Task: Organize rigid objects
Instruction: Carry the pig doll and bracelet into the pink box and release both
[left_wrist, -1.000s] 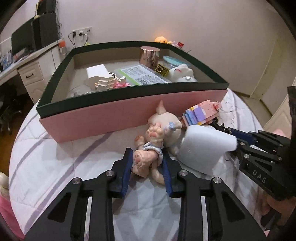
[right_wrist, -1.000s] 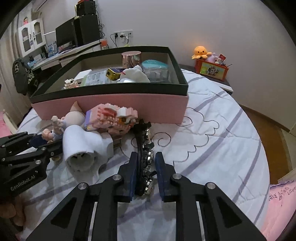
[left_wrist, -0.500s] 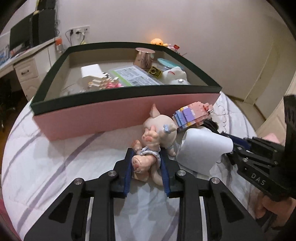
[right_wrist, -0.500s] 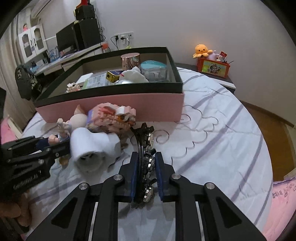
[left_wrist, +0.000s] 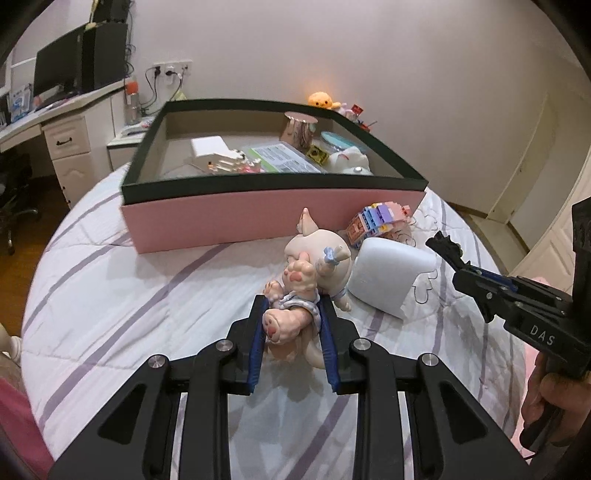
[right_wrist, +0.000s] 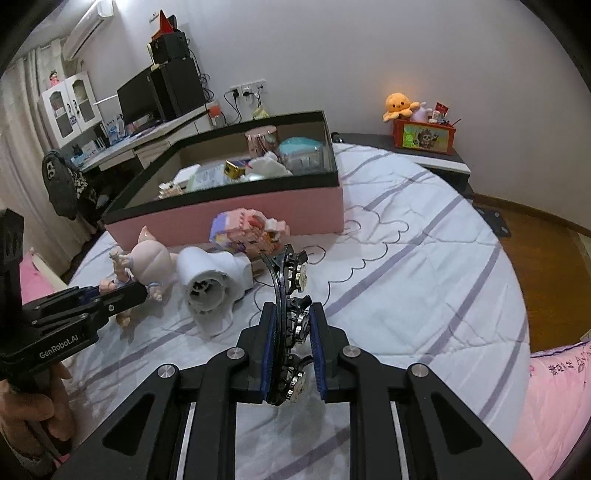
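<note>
Bedroom, on the striped quilt (left_wrist: 110, 295): my left gripper (left_wrist: 293, 325) is clamped on a pig-like doll figurine (left_wrist: 306, 280) by its legs, head toward the pink box (left_wrist: 258, 214). My right gripper (right_wrist: 293, 332) is pinched tight on a curved black strip w/ metal wheels (right_wrist: 290, 295). Btwn the two lie a white hair dryer (right_wrist: 210, 280) and a pastel brick model (right_wrist: 247, 229), both just in front of the box, which is already part-filled.
</note>
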